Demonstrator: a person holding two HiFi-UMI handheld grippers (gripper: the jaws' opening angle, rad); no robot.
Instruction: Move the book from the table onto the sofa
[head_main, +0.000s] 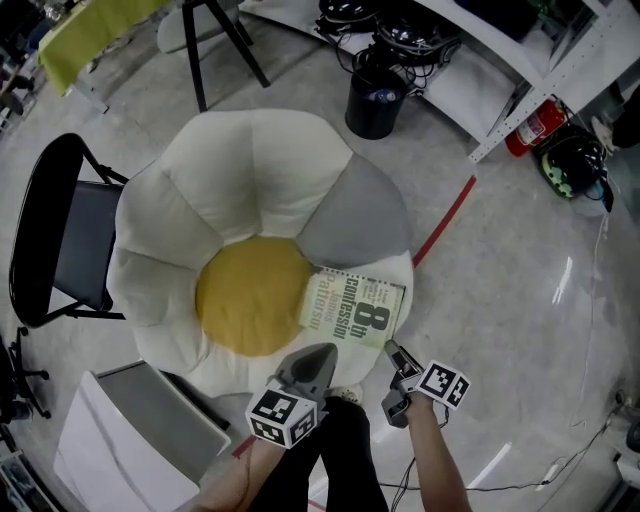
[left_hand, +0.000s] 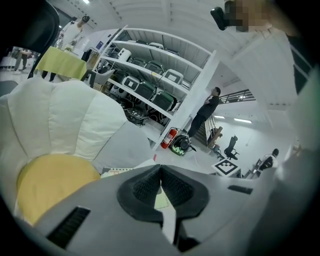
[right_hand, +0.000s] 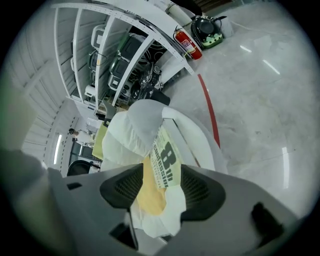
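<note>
**Book on flower sofa, both grippers off it**

The book (head_main: 353, 308) lies flat on the sofa (head_main: 250, 170), cover up, pale green with a big "8" in the title. It sits on the sofa's near-right side, one edge against the yellow centre cushion (head_main: 250, 295), just below the grey petal (head_main: 355, 210), the rest on a white petal. Nothing grips it.

The right gripper (head_main: 392, 350) hovers just off the book's near corner, not touching. In the right gripper view its claw (right_hand: 162, 175) stands wide, and the book (right_hand: 164, 159) and yellow cushion show through the gap, clear of both pads.

The left gripper (head_main: 325, 350) hangs beside it over the sofa's near edge. In the left gripper view its tips (left_hand: 160, 172) meet, pinched together on nothing.

Around the sofa:
- black folding chair (head_main: 60, 235) at its left
- grey-white box (head_main: 130, 430) at near left
- black bin (head_main: 375, 100) beyond it
- red floor tape (head_main: 445, 220) running off to the right
- white shelving (head_main: 540, 70) with a fire extinguisher (head_main: 535, 125) at its foot
- a person (left_hand: 205, 112) standing by the shelving, seen in the left gripper view
</note>
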